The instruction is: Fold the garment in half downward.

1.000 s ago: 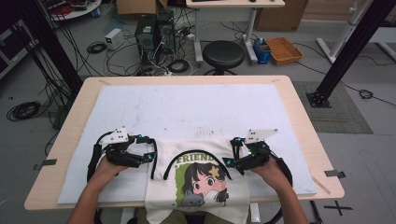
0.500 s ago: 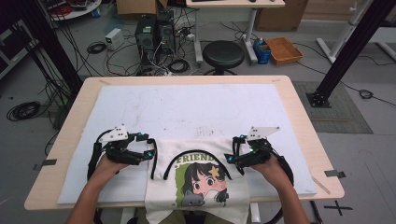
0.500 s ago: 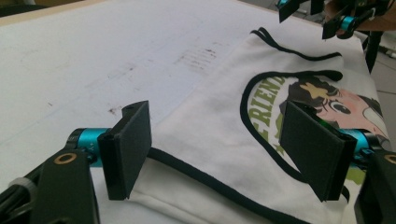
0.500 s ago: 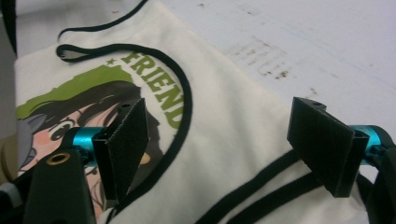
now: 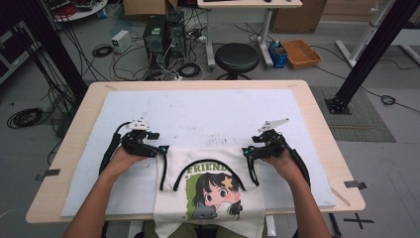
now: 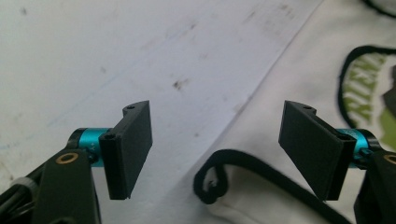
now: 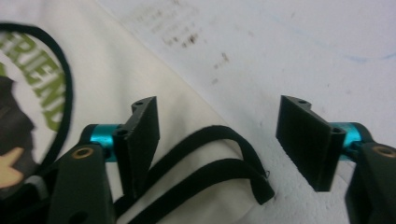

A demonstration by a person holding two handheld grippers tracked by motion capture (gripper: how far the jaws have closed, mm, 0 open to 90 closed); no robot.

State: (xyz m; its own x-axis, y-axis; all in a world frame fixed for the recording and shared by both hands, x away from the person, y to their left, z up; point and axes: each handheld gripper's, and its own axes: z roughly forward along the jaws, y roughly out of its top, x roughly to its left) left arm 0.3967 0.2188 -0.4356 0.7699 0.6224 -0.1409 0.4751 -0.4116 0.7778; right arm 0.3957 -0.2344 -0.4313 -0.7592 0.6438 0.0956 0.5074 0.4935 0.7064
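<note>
We are looking down on a light wooden table [image 5: 317, 124] that is carrying a white mat [image 5: 208, 116] over most of its top. A cream shirt [image 5: 210, 198] with black trim is lying on the mat's near part and hanging over the near edge.

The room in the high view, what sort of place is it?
Probably a lab or workshop set up for recording, not a home. Computer towers stand on the floor amid loose cables, black frame posts flank the table, and a stool waits behind it.
</note>
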